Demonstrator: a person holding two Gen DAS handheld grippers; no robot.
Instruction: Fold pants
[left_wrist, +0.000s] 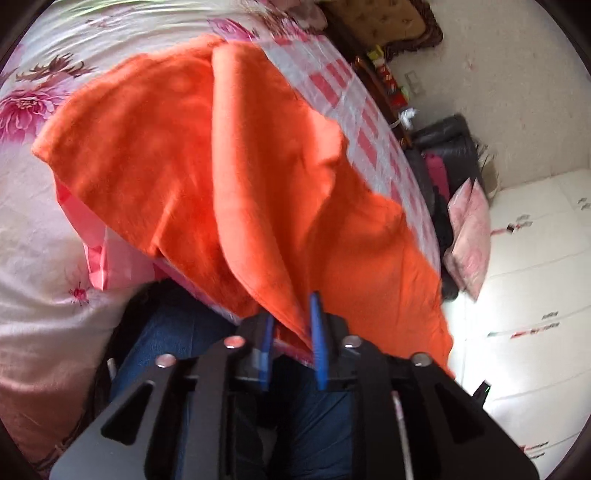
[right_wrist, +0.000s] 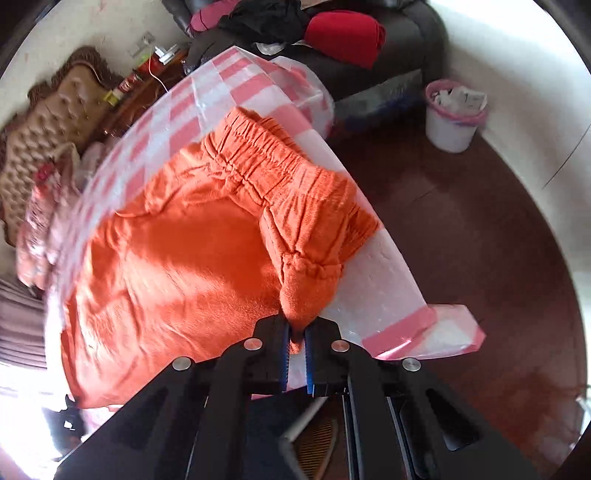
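On the checkered cloth (right_wrist: 177, 110) lie the orange pants (left_wrist: 192, 155), spreading ahead of both tools; my left gripper (left_wrist: 293, 332) clamps a fabric fold, my right gripper (right_wrist: 295, 339) pinches the waistband (right_wrist: 273, 162) corner.

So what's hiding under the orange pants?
Under the orange pants lies a pink-and-white checked plastic sheet, showing around their edges. Whatever sits beneath the pants' middle is covered, so it cannot be seen.

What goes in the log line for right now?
left tool: shut on orange fleece pants | right tool: shut on waistband corner | pants on pink checked sheet
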